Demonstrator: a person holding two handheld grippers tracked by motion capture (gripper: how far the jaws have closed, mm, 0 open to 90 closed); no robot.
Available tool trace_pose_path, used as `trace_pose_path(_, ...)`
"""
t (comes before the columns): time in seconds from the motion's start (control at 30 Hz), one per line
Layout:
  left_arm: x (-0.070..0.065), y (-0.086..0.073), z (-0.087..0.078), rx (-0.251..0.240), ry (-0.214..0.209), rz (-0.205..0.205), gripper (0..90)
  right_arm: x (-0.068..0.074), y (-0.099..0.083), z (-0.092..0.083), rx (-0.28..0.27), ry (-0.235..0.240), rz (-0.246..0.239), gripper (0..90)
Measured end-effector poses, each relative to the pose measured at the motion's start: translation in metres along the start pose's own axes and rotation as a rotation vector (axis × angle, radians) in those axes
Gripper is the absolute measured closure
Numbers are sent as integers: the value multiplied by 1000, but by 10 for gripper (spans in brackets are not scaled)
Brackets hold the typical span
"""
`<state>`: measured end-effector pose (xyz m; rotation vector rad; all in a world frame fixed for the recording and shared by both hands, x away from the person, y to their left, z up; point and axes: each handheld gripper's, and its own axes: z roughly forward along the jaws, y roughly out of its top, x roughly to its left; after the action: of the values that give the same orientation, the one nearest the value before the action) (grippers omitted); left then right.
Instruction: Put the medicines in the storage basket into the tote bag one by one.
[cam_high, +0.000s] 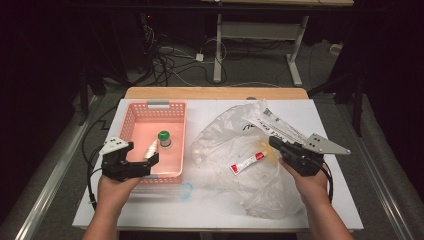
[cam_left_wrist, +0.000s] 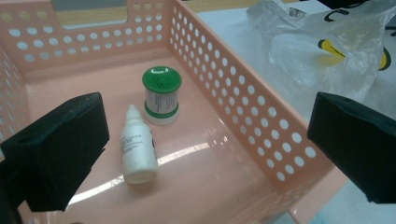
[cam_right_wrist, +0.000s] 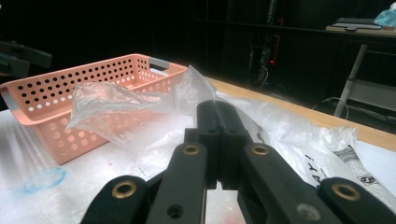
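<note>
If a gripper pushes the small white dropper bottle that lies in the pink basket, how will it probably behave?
The white dropper bottle lies on its side on the basket's glossy floor, so it would probably roll or slide rather than tip. It looks small and plastic, so it is likely light. The green-capped jar stands just beyond its tip and might stop it.

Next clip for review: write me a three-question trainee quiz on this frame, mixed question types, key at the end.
1. True or false: the white dropper bottle lies on its side in the pink basket.
2. Which item is still in the plastic bag? A) green-lidded jar B) red-and-white tube C) dropper bottle
3. Fill in: the right gripper is shut on the ____, while the left gripper is ____.

Key: 1 true; 2 B; 3 plastic bag, open.
</note>
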<state>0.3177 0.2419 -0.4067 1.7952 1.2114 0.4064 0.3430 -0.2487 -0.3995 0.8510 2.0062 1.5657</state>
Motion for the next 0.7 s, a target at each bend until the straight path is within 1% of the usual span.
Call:
trace_pose_path(0.1,2,10,3,-1,1,-3,0,0,0,0,0,1,3,900)
trace_pose_path(0.23,8,18,12,28,15,1,0,0,0,0,-1,2,1,900)
trace_pose_path(0.37,12,24,23,43,11,-9,0,0,0,0,-1,1,0,900)
trace_pose_path(0.4,13,26,25,45,5,-18,0,0,0,0,-1,1,0,900)
trace_pose_path(0.5,13,32,33,55,9,-6,0,0,0,0,-2,1,-3,900)
trace_pose_path(0.6,15,37,40,57,4,-11,0,0,0,0,1,0,-1,900)
trace_pose_path(0.7,15,45,51,70,8,0,0,0,0,0,2,0,-1,900)
